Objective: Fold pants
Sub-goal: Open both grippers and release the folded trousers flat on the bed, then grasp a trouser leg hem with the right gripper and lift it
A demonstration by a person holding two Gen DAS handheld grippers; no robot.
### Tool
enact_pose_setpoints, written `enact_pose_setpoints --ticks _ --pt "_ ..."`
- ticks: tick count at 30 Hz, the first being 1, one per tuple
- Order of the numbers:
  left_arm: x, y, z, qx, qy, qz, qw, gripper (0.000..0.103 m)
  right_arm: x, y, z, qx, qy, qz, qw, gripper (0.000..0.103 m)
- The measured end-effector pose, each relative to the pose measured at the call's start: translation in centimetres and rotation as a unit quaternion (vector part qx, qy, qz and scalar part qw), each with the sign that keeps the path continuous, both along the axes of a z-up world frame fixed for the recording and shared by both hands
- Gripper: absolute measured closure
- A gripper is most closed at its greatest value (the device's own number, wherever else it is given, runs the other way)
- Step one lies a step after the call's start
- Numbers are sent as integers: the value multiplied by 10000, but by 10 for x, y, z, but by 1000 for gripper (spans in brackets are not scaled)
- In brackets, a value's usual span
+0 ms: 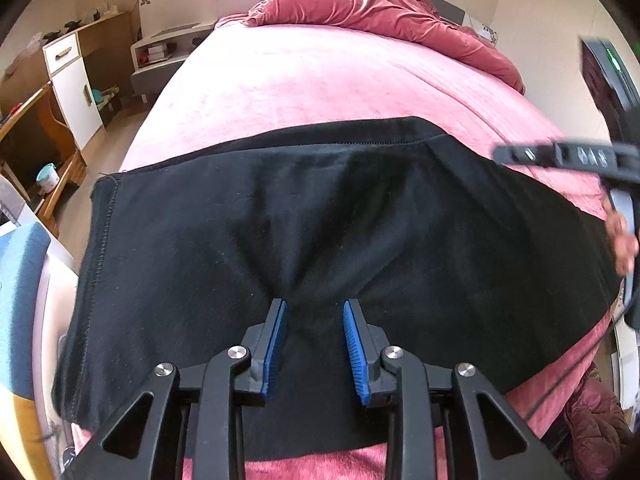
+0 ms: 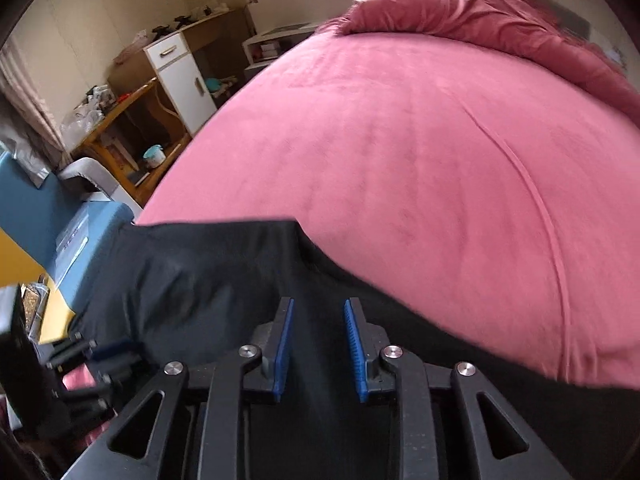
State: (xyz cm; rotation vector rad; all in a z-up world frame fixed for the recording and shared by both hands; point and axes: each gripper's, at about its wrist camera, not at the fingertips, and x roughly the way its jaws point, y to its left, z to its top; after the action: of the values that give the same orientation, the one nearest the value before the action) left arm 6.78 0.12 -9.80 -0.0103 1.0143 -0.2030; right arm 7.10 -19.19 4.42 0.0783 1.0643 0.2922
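Note:
Black pants (image 1: 320, 220) lie folded across the near end of a pink bed (image 1: 320, 76), stitched hem at the left. My left gripper (image 1: 315, 308) is open, its blue pads just above the cloth, which puckers between them. In the right wrist view the pants (image 2: 192, 280) fill the lower left and a folded corner lies ahead. My right gripper (image 2: 319, 308) is open over the black cloth. The right gripper also shows at the right edge of the left wrist view (image 1: 560, 156), blurred. The left gripper shows blurred at the lower left of the right wrist view (image 2: 88, 356).
A rumpled dark-pink duvet (image 1: 380, 12) lies at the bed's far end. Left of the bed stand a white cabinet (image 1: 76, 84), a wooden desk (image 1: 40, 148) and a low shelf (image 1: 160, 56). A blue and yellow item (image 2: 60, 232) sits near the bed's left corner.

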Motion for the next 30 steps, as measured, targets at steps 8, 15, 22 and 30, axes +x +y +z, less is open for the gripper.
enact_pose_setpoints --ticks 8,15,22,30 --pt "-13 6 -2 69 40 130 9999 71 -50 -53 -8 10 81 -690 9976 75" --pt "-21 46 2 -13 22 794 9968 71 -96 -104 -8 85 117 -1515 9884 75" --pt "-14 88 -9 123 317 1533 9876 71 -144 -148 -41 -280 651 -2022 9768 75" --pt "-11 62 16 61 47 1264 9919 70 -169 -169 -28 166 279 -2267 9734 65"
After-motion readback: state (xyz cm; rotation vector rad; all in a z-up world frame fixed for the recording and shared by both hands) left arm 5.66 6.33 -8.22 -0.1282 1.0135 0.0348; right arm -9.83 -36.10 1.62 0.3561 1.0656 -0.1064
